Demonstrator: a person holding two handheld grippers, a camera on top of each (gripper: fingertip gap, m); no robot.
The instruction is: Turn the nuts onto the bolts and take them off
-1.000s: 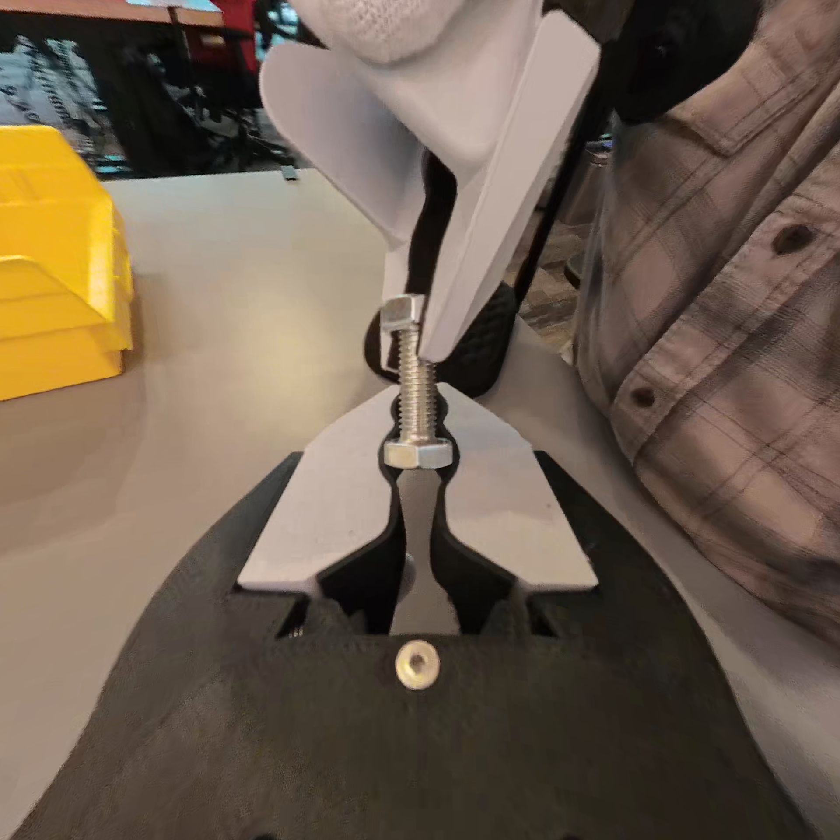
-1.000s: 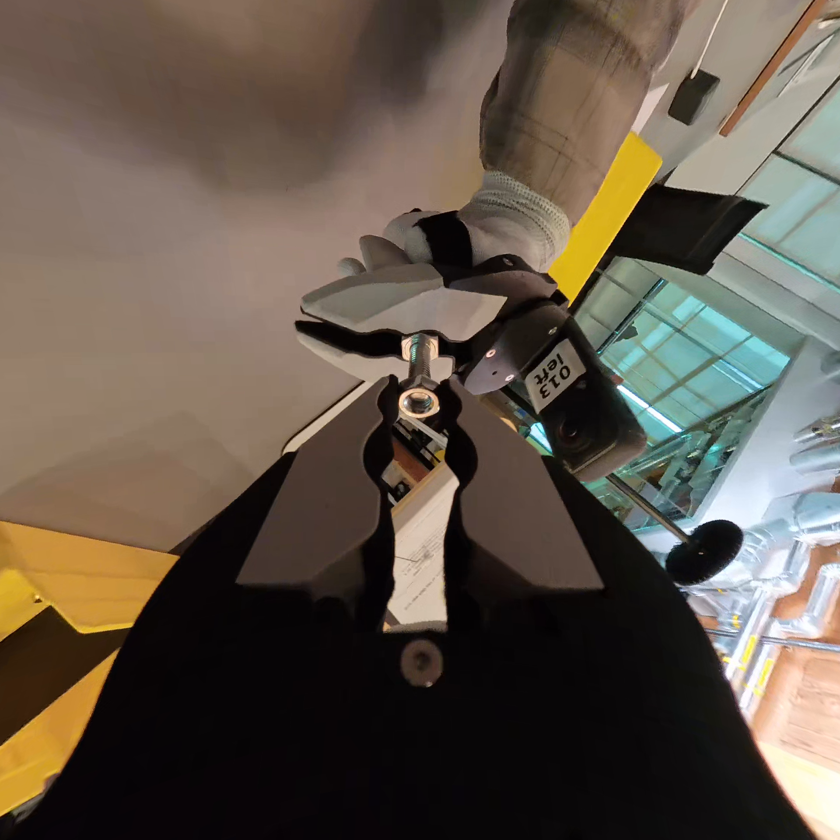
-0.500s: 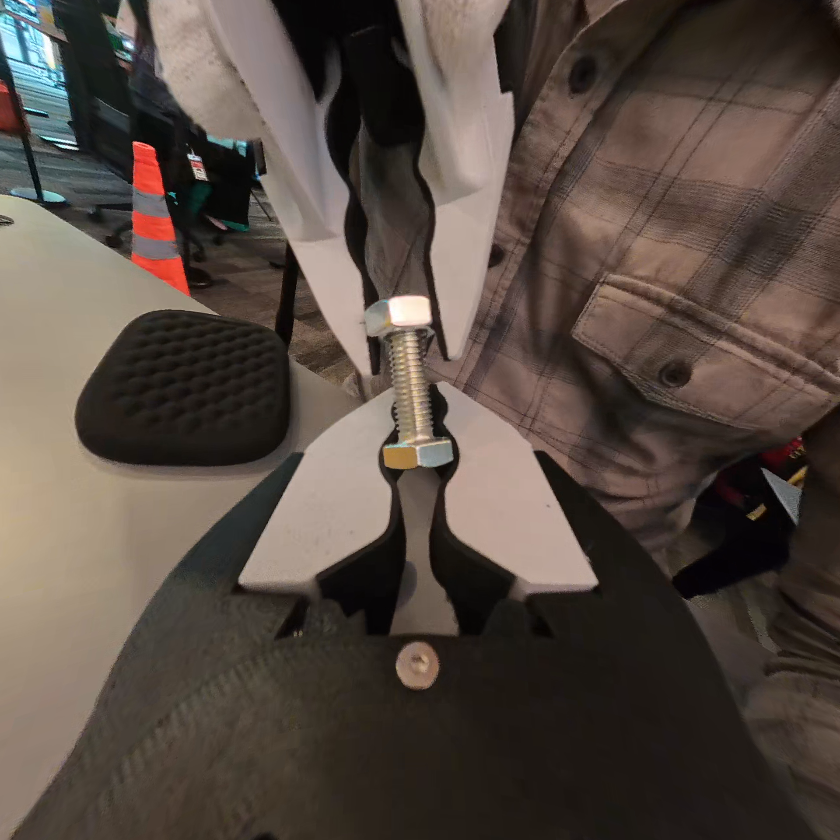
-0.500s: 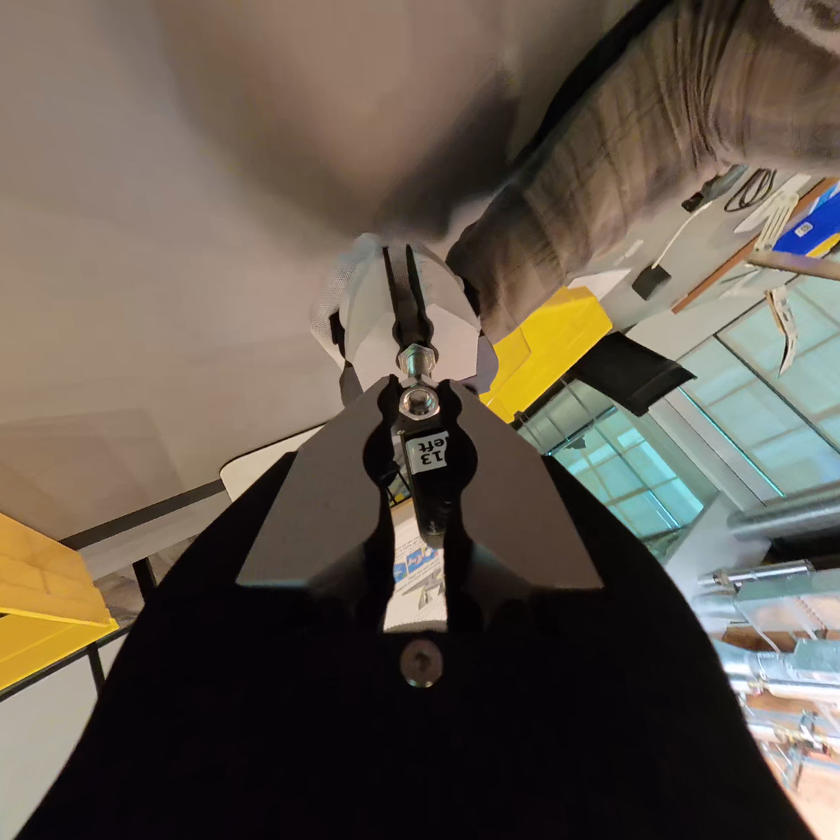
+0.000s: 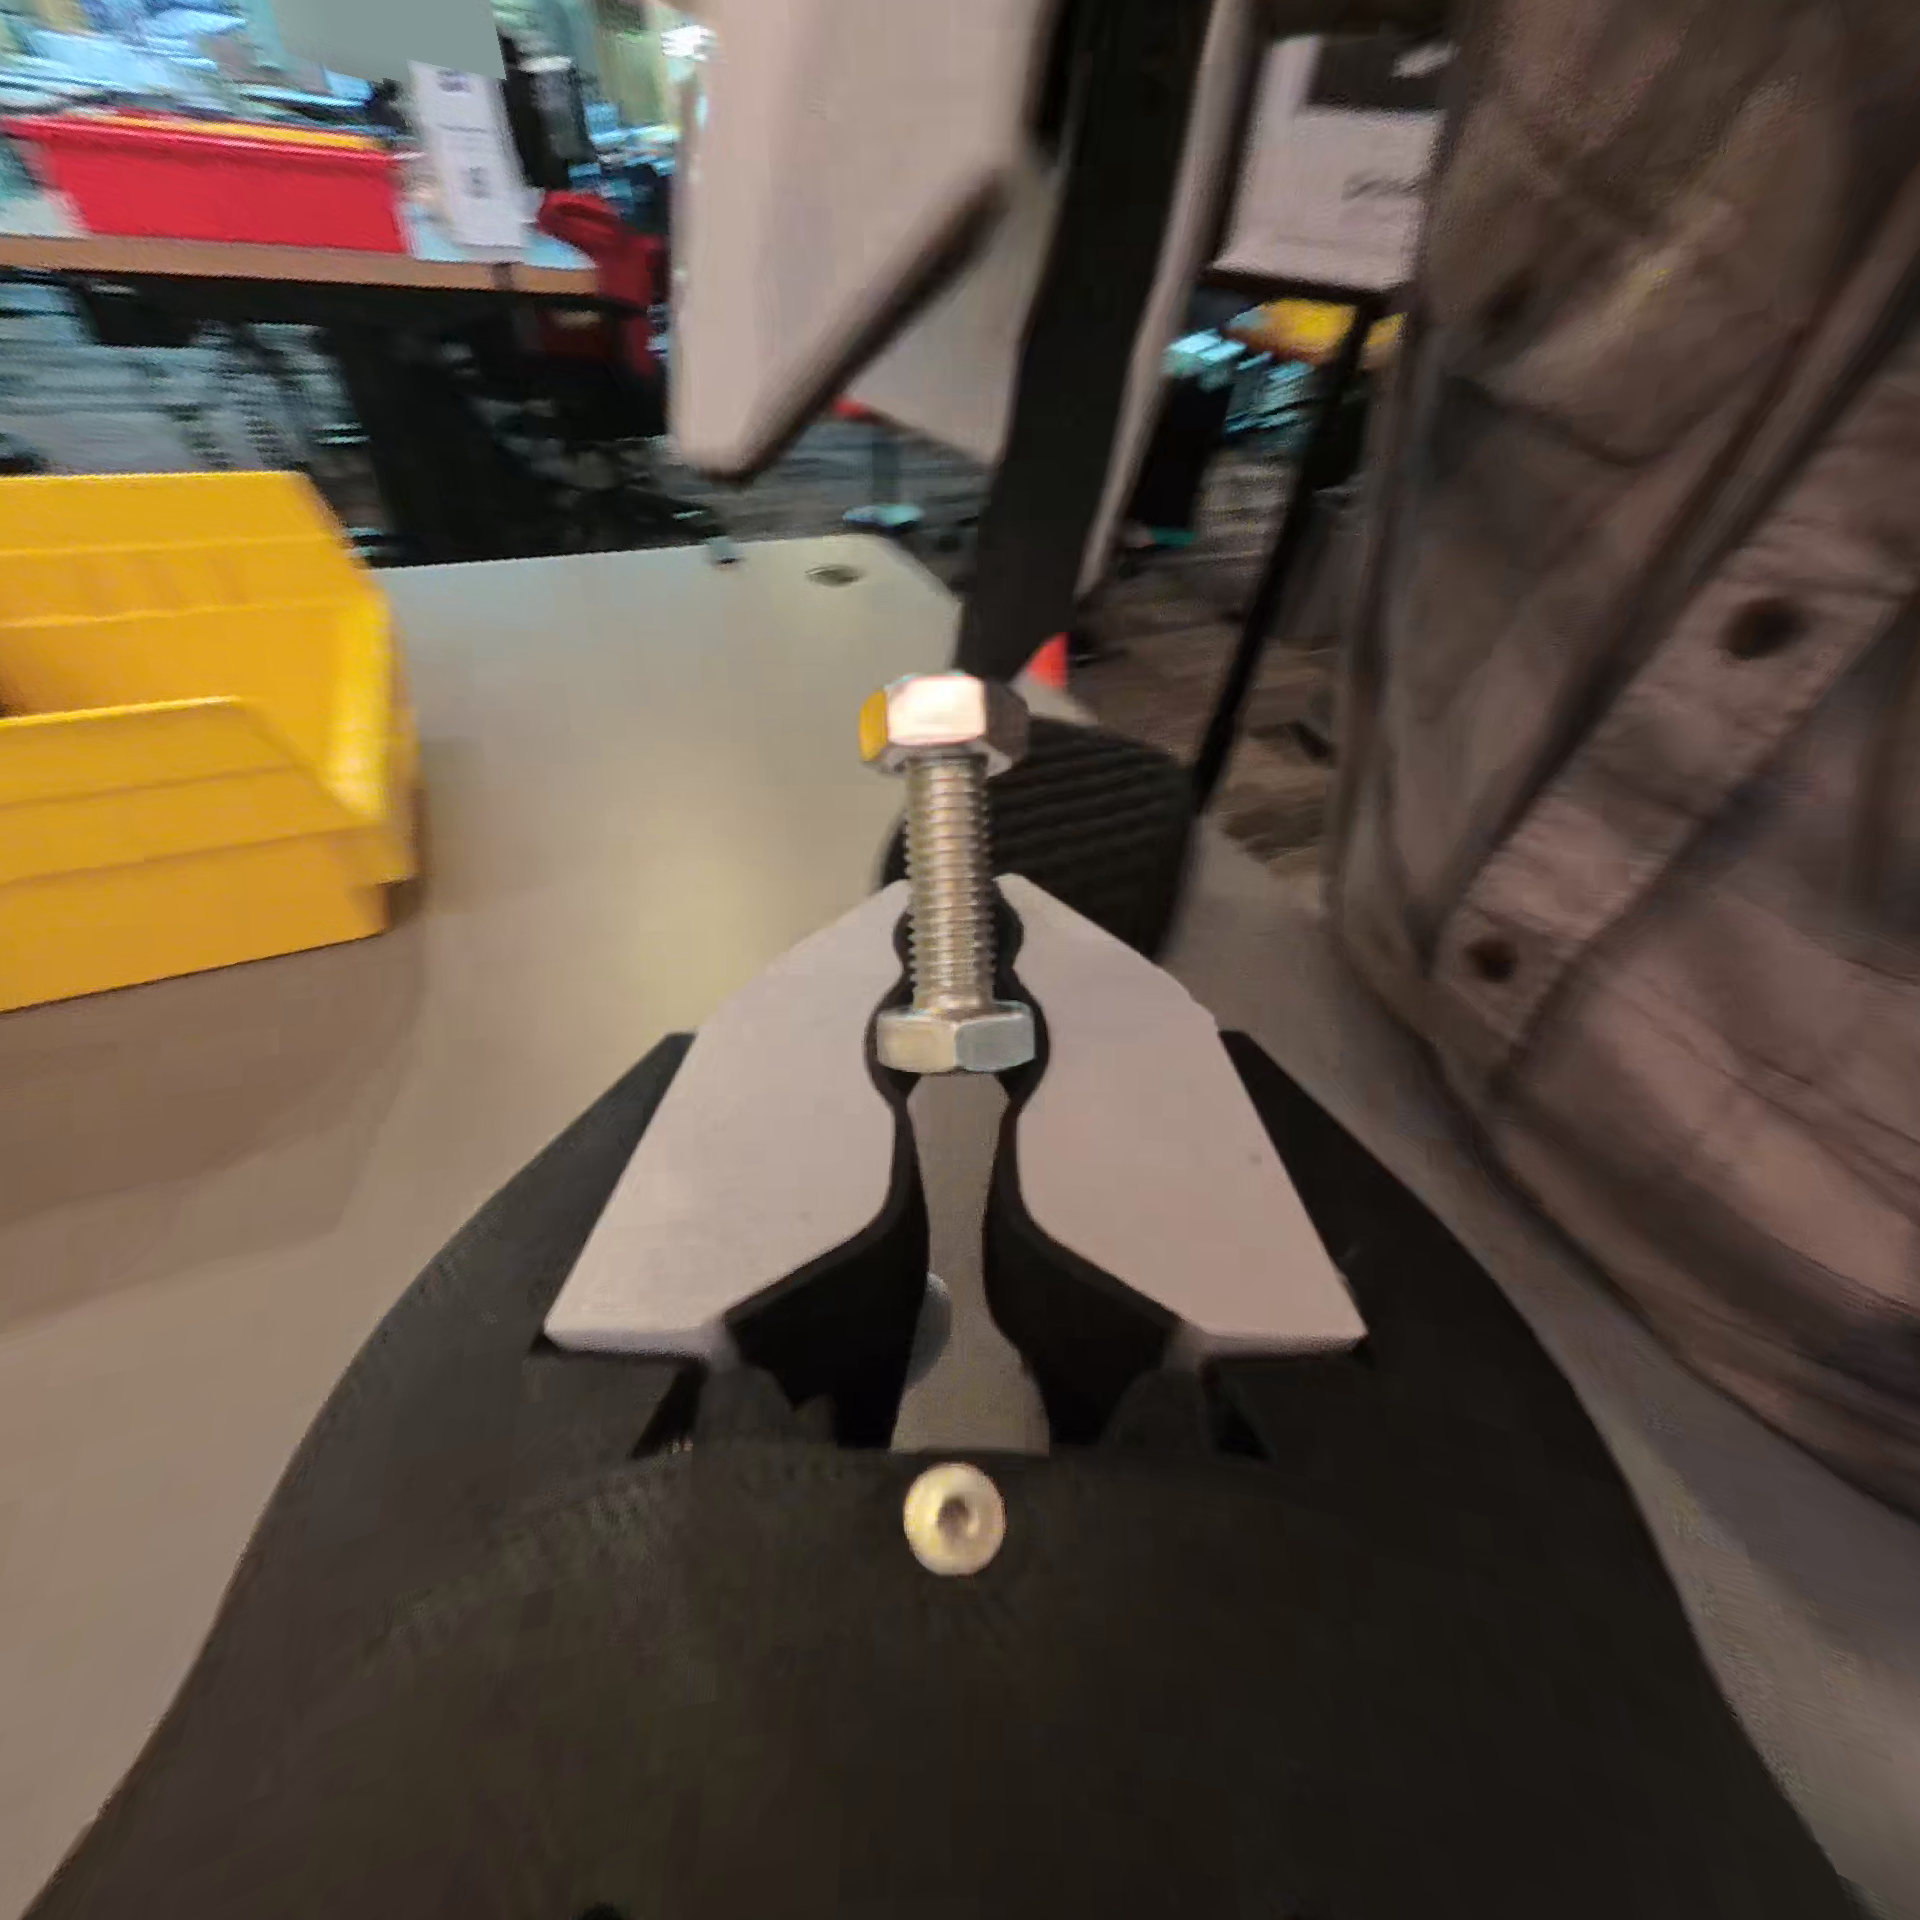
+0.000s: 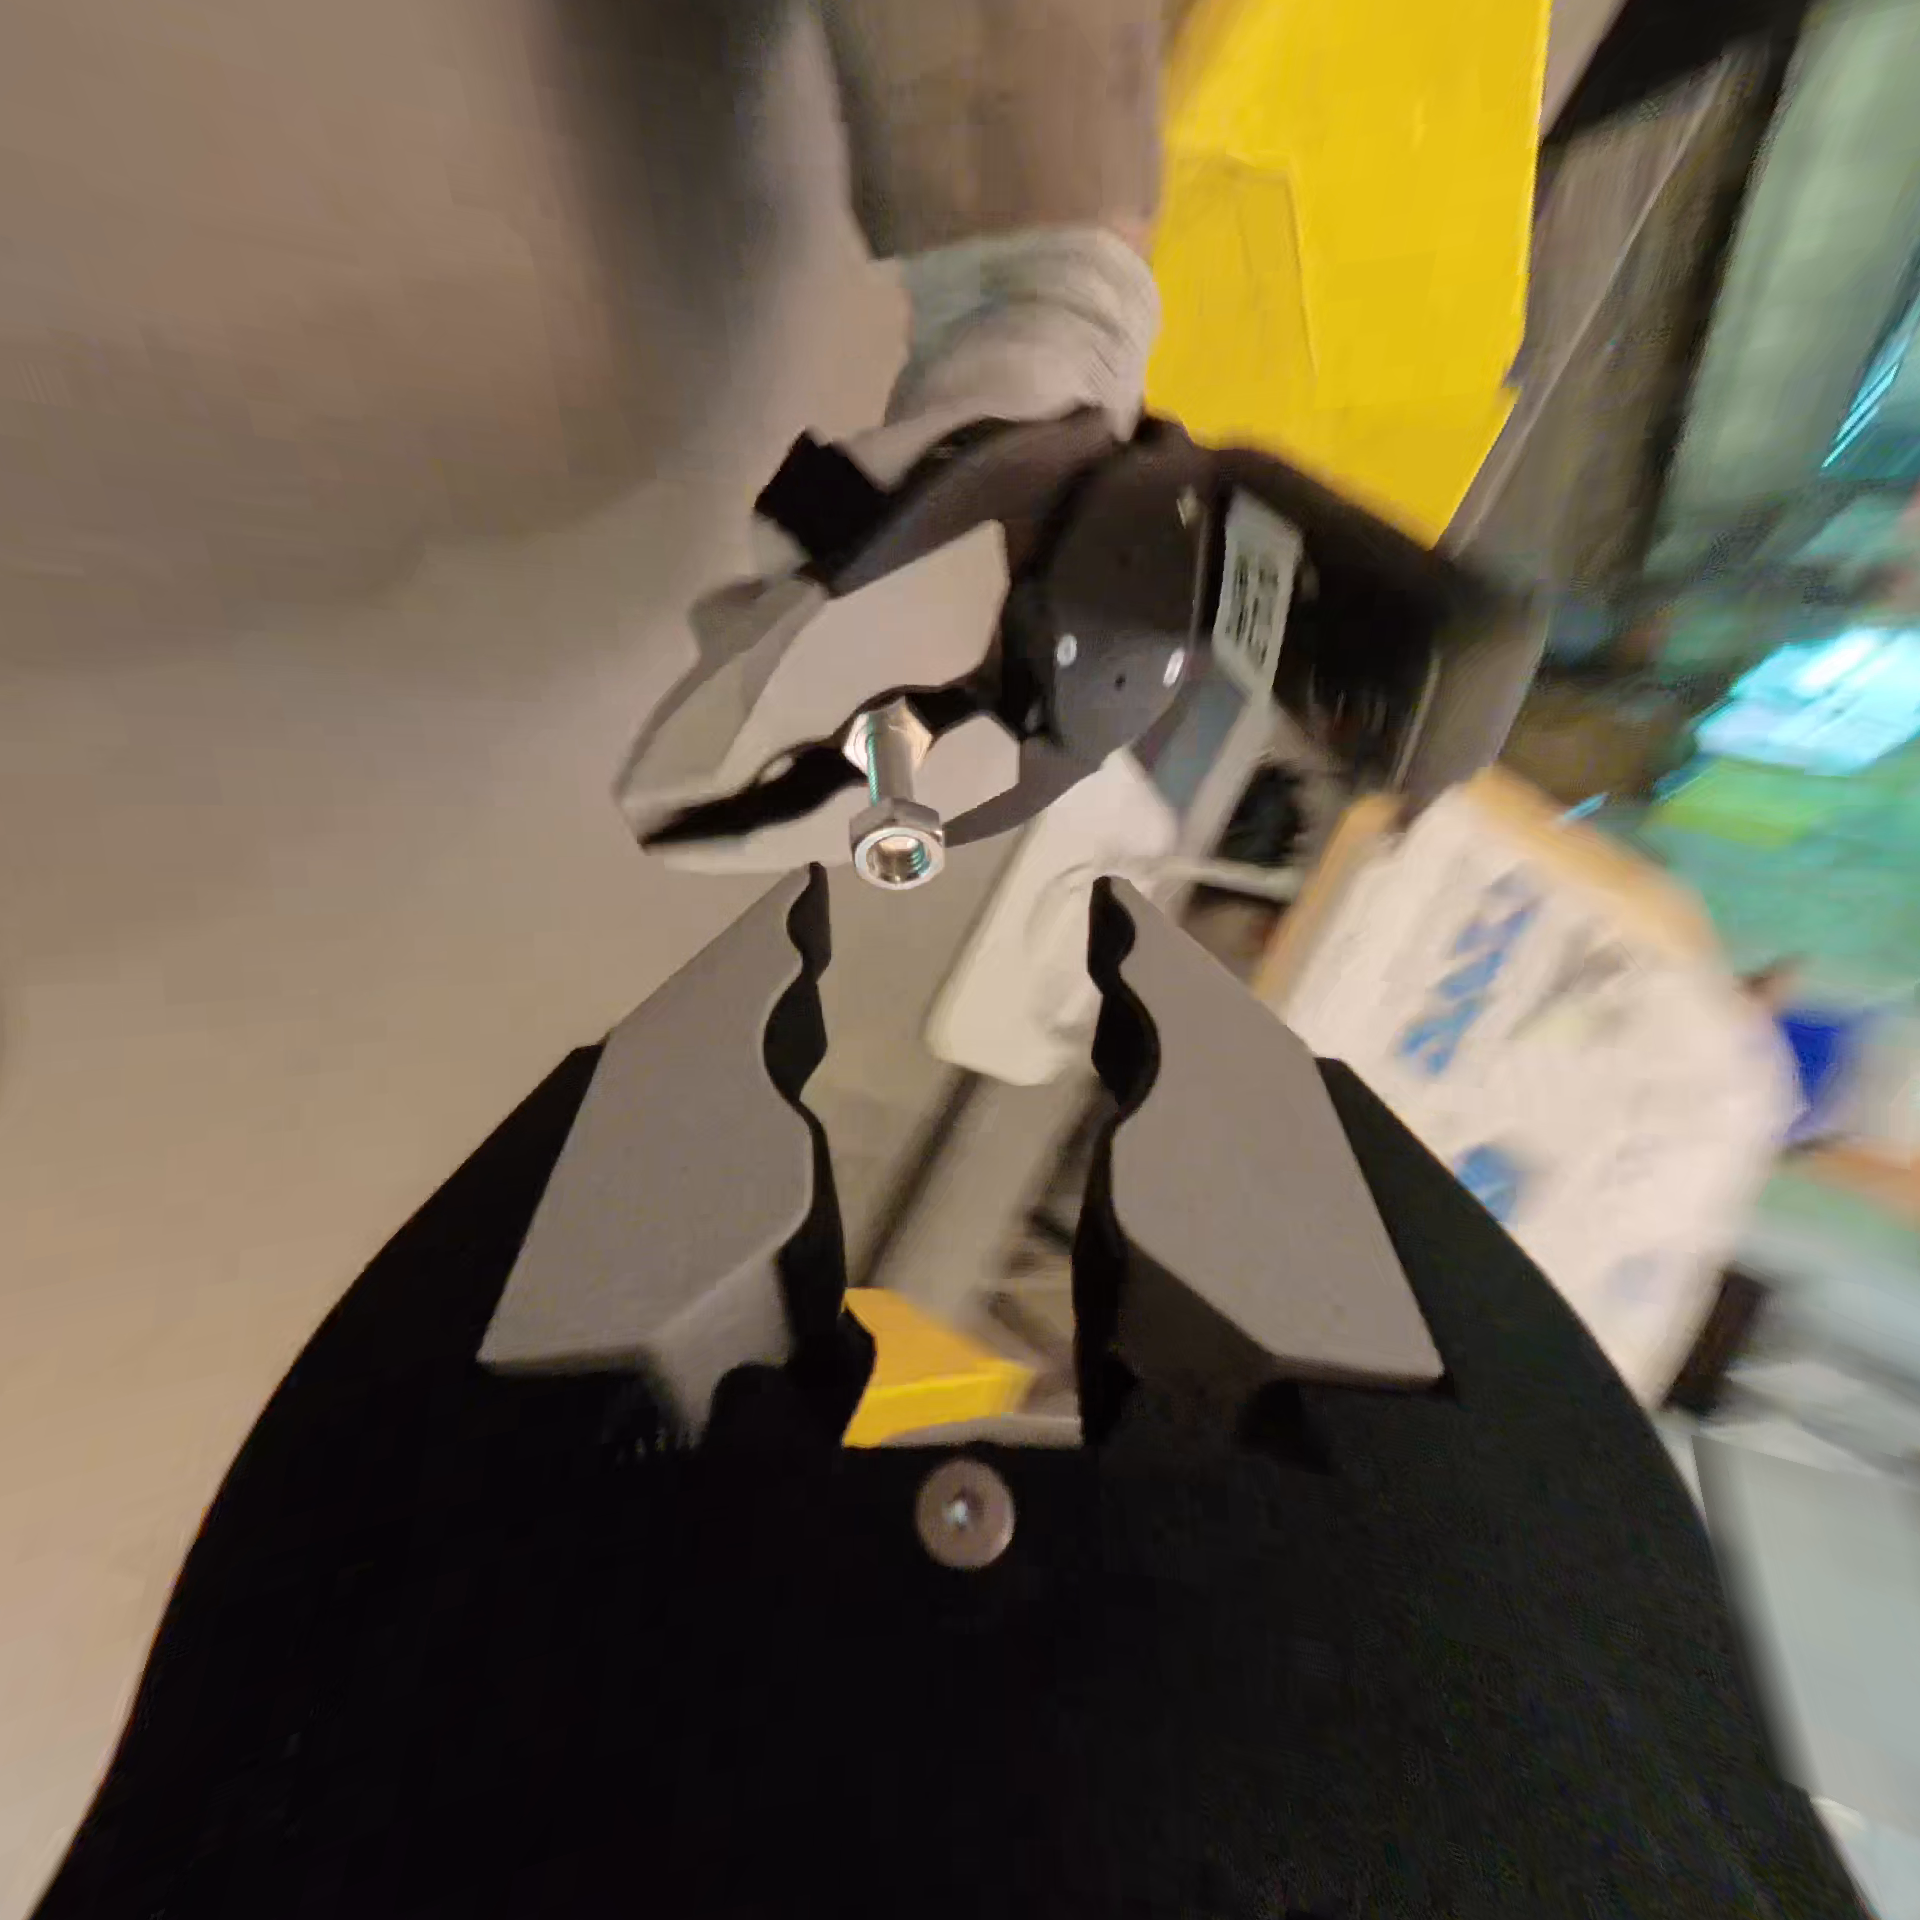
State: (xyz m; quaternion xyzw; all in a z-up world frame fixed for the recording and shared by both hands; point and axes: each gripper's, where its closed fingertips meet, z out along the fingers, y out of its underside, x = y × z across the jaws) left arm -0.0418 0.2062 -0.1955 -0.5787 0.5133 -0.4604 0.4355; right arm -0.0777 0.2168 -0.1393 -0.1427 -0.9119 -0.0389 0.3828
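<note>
Bright zinc-plated steel catches the light at the middle of things: a short threaded hex-head bolt [image 5: 948, 914] stands pointing away from the left gripper [image 5: 951, 935], whose grey jaws are closed on its shank just above the head, so the head sits locked in the notch and cannot spin while the nut is worked. A silver hexagonal nut [image 5: 940, 722] sits at the far tip of the thread, only just engaged by the look of it, though the blur makes the number of turns hard to judge. The right gripper [image 6: 956, 894] faces the nut end-on with its scalloped grey jaws spread wide and holding nothing, the nut [image 6: 896, 844] just beyond its tips and apart from them; I'd say it has let go in order to take a fresh bite for another turn. A stack of yellow plastic bins [image 5: 187, 717] rests on the pale grey tabletop [image 5: 644, 665] to the left, well apart from the work.
</note>
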